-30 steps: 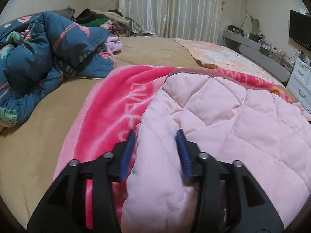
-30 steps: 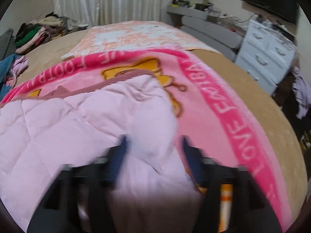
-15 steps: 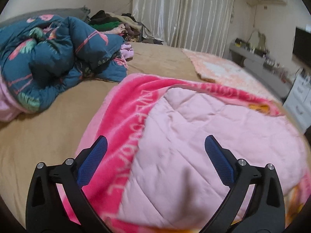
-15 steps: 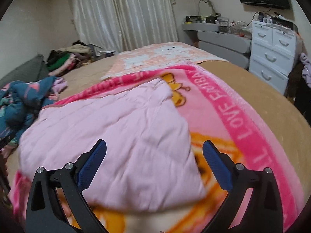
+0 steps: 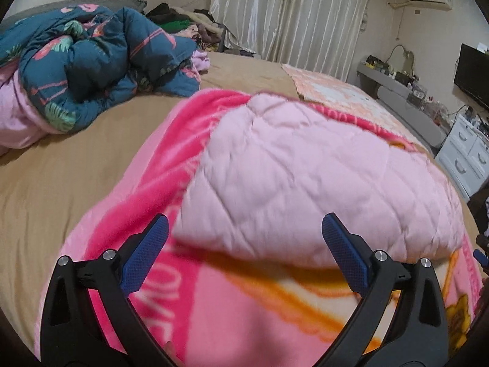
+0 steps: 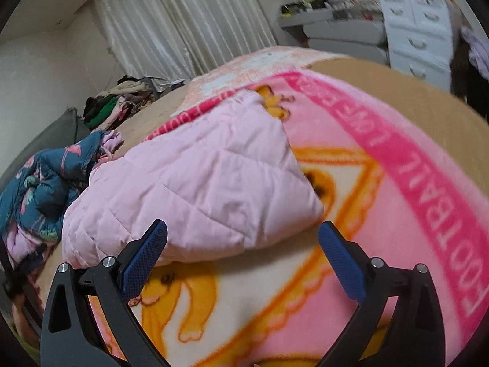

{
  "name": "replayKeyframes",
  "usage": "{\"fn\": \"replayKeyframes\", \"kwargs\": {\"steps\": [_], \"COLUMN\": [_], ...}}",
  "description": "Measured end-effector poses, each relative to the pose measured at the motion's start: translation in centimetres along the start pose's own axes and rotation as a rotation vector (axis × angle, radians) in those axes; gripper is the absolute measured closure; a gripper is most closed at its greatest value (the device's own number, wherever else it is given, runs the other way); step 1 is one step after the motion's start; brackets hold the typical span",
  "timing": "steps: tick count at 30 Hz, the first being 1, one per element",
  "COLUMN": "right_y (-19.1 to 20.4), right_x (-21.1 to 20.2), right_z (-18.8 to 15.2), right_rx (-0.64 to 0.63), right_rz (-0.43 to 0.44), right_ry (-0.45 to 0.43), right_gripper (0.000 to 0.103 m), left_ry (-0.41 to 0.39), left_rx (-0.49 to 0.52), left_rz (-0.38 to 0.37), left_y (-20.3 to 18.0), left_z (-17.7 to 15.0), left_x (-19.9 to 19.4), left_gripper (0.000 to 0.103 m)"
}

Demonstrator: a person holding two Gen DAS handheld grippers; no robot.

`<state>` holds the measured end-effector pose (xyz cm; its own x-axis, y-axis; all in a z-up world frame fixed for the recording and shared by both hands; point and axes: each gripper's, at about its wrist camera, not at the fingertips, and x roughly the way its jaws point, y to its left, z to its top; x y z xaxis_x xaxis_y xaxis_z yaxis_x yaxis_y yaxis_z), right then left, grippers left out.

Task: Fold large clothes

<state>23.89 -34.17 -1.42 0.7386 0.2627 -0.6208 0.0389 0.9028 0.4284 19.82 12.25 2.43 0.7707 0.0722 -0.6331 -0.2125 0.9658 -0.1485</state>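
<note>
A pink fleece blanket (image 5: 244, 305) with orange cartoon print and a bright pink lettered border lies spread on the bed; it also shows in the right wrist view (image 6: 382, 214). Its pale pink quilted underside (image 5: 305, 180) is folded over on top, also seen in the right wrist view (image 6: 195, 189). My left gripper (image 5: 244, 253) is open and empty, just short of the fold's near edge. My right gripper (image 6: 243, 258) is open and empty, near the fold's near right corner. A blue tip of the right gripper (image 5: 479, 257) shows at the far right.
A crumpled dark blue floral duvet (image 5: 91, 64) lies at the left of the tan bed sheet (image 5: 61, 183). A peach blanket (image 5: 330, 88) lies at the far end. Piled clothes (image 5: 183, 24) sit by the curtains. White drawers (image 6: 418, 39) and a TV (image 5: 473, 76) stand to the right.
Both grippers let go of the quilted edge, opened wide and drew back and up. The folded flap now rests on the blanket.
</note>
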Motion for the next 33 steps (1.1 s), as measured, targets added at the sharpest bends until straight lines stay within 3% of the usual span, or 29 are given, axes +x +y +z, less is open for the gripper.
{"fn": "replayKeyframes", "kwargs": {"steps": [4, 9, 15, 23, 33], "right_y": [-0.9, -1.1, -2.1, -3.1, -3.2], "right_x": [1.8, 3.9, 6.4, 9.8, 12.8], "right_z": [-0.9, -1.7, -0.9, 1.2, 3.3], "right_rx": [0.071, 0.132, 0.25, 0.295, 0.315], "right_rz": [0.058, 0.099, 0.131, 0.196, 0.222], "right_ry": [0.036, 0.083, 0.105, 0.129, 0.117], "right_gripper": [0.004, 0.004, 0.004, 0.004, 0.004], "left_ry": [0.059, 0.118, 0.144, 0.121, 0.139], "left_rx": [-0.106, -0.334, -0.431, -0.476, -0.454], "left_rz": [-0.055, -0.145, -0.206, -0.228, -0.262], "left_y": [1.0, 3.6, 4.3, 3.7, 3.6], "left_z": [-1.6, -2.5, -2.1, -1.1, 0.1], "left_x": [1.7, 4.5, 6.8, 9.3, 11.5], "left_gripper": [0.009, 0.009, 0.009, 0.008, 0.008]}}
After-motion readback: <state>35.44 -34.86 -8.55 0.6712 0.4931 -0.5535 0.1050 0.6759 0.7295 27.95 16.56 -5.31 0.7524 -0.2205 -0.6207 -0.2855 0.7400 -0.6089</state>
